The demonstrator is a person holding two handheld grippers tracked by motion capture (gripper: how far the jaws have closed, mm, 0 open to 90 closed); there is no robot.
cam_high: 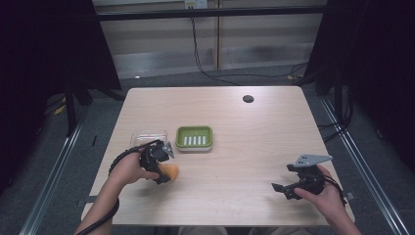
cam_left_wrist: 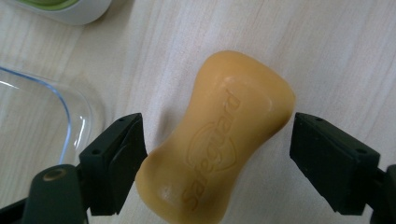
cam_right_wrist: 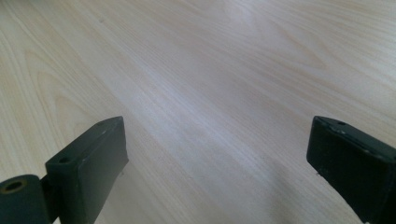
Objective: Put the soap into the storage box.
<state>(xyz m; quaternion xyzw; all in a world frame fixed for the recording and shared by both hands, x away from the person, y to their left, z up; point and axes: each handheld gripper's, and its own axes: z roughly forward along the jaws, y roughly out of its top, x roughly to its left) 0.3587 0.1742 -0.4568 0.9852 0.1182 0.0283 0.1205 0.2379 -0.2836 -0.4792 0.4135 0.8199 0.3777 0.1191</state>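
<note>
One orange soap bar (cam_left_wrist: 219,140) is lying on the table (cam_high: 244,147). One green soap dish (cam_high: 194,137) and one clear plastic lid (cam_high: 148,136) are sitting there too. Two grippers, left (cam_high: 164,169) and right (cam_high: 284,188), are working.

I see the soap bar (cam_left_wrist: 224,140) as the one thing in hand: orange-yellow, waisted in the middle, with rounded ends and an embossed "Safeguard" mark facing up. It lies flat on the worktop (cam_left_wrist: 327,46), set at a slant, near the green soap dish (cam_high: 194,137), on the side toward me and somewhat left.
</note>
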